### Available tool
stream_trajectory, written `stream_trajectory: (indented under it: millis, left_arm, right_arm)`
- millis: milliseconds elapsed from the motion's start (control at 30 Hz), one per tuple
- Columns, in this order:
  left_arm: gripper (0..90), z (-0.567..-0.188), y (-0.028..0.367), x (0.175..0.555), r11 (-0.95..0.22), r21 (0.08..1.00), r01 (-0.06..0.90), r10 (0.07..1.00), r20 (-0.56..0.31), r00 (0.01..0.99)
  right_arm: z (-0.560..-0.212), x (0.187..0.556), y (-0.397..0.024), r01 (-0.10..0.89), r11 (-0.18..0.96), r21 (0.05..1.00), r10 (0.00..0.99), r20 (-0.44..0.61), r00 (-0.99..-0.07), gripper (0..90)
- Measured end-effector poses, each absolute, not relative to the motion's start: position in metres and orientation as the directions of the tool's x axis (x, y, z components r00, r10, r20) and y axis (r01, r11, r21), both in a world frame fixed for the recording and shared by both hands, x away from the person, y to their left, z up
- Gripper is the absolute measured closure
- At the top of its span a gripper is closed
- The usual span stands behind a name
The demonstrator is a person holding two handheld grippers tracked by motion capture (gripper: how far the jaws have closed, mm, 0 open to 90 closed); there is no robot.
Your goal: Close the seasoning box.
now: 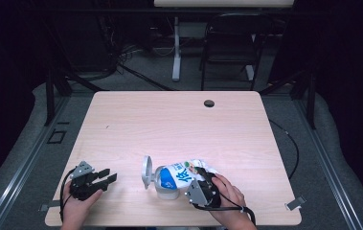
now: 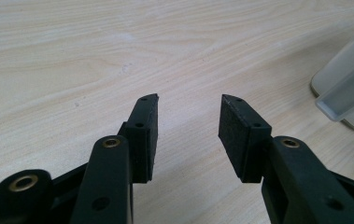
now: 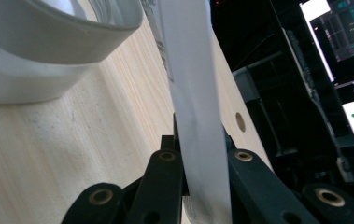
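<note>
One tool [image 3: 198, 154] on white packet [image 3: 191, 70]

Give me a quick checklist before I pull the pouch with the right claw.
1. Right claw grip on the pouch: ok. The jaws are shut on its flat white edge in the right claw view.
2. Left claw free to help: ok. The jaws stand open over bare table with nothing between them.
3. Container upright: ok. It stands on the table with the pouch's end at its mouth.
4. Lid out of the way: ok. It is swung up at the container's left.
5. Container braced against tipping: not ok. The left claw is apart from it.
6. Whether the pouch is sealed: cannot tell.
</note>
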State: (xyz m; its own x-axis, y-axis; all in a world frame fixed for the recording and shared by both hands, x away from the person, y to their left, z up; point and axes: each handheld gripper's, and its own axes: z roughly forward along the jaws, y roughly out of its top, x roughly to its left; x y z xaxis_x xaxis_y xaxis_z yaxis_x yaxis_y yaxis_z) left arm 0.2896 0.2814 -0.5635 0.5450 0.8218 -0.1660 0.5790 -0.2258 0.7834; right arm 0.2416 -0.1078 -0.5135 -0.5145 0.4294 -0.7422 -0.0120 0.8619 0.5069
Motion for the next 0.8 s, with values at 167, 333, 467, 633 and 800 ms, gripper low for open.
stream_trajectory:
  millis: [167,333,467,633,800]
  left_arm:
    - [58.1,-0.5650,0.2810,0.2898,-0.229,0.779,0.584,0.823,-0.166,0.544]
    - [58.1,-0.5651,0.2810,0.2896,-0.229,0.779,0.584,0.823,-0.165,0.543]
    - [58.1,-0.5650,0.2805,0.2893,-0.232,0.777,0.585,0.822,-0.165,0.545]
    - [58.1,-0.5660,0.2801,0.2891,-0.229,0.778,0.585,0.824,-0.165,0.542]
    - [58.1,-0.5649,0.2815,0.2887,-0.236,0.773,0.589,0.823,-0.164,0.544]
  right_arm:
    - [-0.5125,0.2396,-0.1101,-0.001,0.824,0.566,0.482,-0.703,-0.523,87.8]
    - [-0.5134,0.2388,-0.1101,0.001,0.784,0.621,0.525,-0.662,-0.535,87.8]
    - [-0.5127,0.2379,-0.1102,0.002,0.757,0.653,0.549,-0.634,-0.544,87.8]
    - [-0.5143,0.2374,-0.1101,0.013,0.714,0.700,0.588,-0.589,-0.555,87.9]
    - [-0.5185,0.2371,-0.1094,0.031,0.672,0.740,0.622,-0.542,-0.566,88.0]
